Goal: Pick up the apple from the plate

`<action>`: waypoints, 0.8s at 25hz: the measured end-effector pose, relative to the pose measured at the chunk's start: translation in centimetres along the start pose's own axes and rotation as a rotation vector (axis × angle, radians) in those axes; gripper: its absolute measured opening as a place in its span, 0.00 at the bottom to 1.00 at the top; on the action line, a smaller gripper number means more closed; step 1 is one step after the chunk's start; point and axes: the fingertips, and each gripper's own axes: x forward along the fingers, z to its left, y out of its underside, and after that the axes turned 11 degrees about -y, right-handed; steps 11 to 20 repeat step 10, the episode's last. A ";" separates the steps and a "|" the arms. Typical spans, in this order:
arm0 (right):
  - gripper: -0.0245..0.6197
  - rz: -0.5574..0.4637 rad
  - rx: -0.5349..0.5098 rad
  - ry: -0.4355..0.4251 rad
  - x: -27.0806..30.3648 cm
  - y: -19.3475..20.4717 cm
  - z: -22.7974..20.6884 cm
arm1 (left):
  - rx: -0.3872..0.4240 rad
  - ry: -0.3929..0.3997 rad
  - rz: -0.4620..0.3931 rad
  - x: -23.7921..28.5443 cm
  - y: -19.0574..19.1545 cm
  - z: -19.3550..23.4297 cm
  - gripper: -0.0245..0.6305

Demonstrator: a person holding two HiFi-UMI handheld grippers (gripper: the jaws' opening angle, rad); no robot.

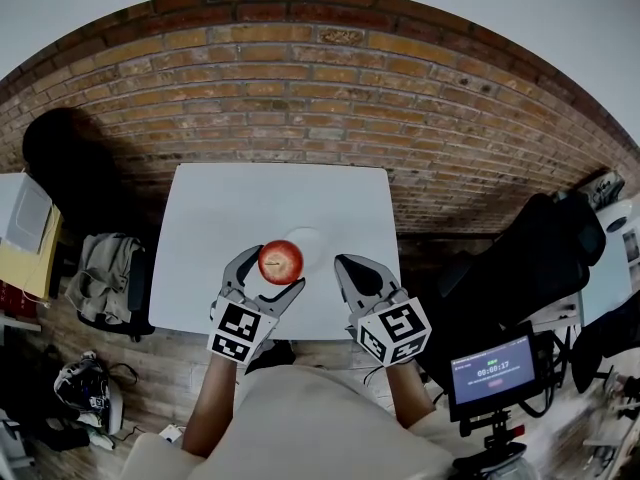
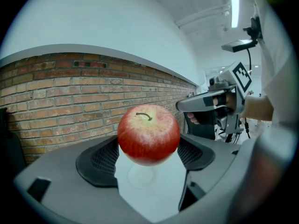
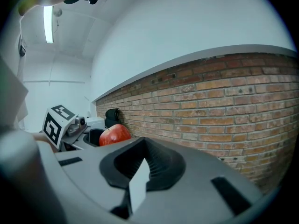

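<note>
Over on the left a grey bag [image 1: 105, 273] sits slumped on the wooden floor beside the white counter [image 1: 215, 218]. Next along is the left tool [image 1: 274, 270]. Its cube [image 1: 240, 330] carries a square black-and-white marker, a pattern and not lettering. This tool is clamped on the apple [image 1: 281, 261], which sits red and stem-up between the two black pads [image 2: 103, 161], pressed from both sides. From the left gripper view the fruit appears to hang clear of the counter. The small white plate [image 1: 314, 238] lies below and a little beyond it, and from above the apple overlaps the plate's near-left edge.

Just right of the plate, the right tool [image 1: 343, 263] has its jaws drawn together at the tips with nothing between them. Only a thin sliver of white counter shows through. It has a marker cube [image 1: 396, 330] of its own. Further right, off the counter, a small screen [image 1: 490, 368] on a stand shows a timer readout too small to read with certainty. A brick wall [image 1: 300, 88] runs behind it all.
</note>
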 end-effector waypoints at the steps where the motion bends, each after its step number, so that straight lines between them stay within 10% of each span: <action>1: 0.04 0.000 -0.001 0.001 0.0 0.0 -0.1 | 0.001 0.001 -0.001 0.1 0.0 -0.1 0.64; 20: 0.04 0.008 0.003 -0.003 -0.2 0.7 0.1 | 0.005 0.011 -0.006 0.2 -0.1 -0.6 0.64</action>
